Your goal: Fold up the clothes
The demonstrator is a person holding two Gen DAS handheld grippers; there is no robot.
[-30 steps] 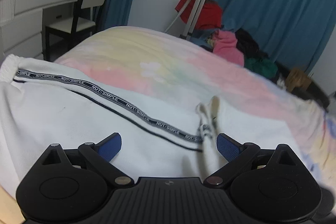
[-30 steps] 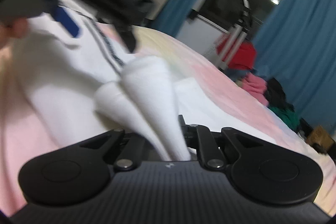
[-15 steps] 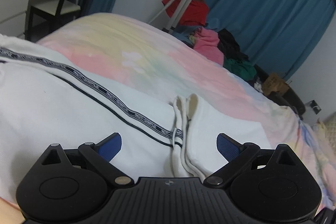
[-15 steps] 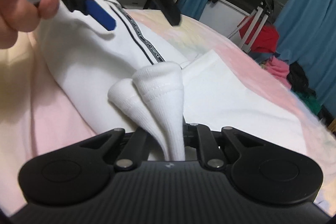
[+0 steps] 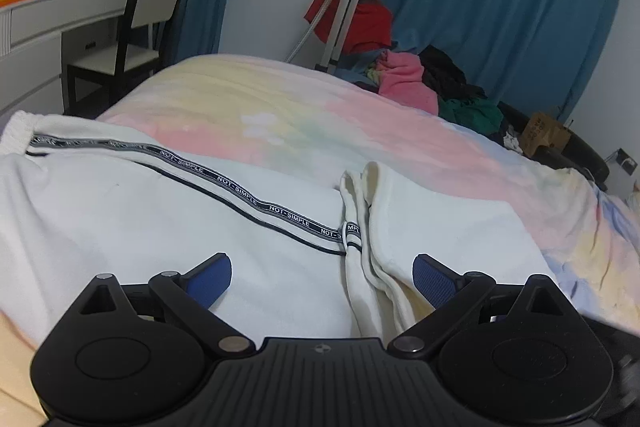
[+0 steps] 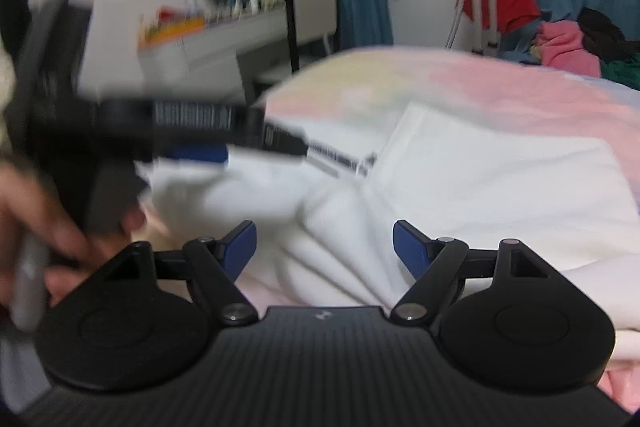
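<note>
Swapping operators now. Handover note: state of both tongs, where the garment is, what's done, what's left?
Left tongs: open, holding nothing, low over the white track pants with the black "NOT-SIMPLE" stripe.
Right tongs: open, holding nothing, white cloth bunched between the blue pads; view is blurred.
Pants lie on the pastel rainbow bedspread; cuff end is folded over onto the leg.
Done: one fold laid down.
Left: probably smooth the bunched cloth, then fold once more towards the elastic waistband.
</note>
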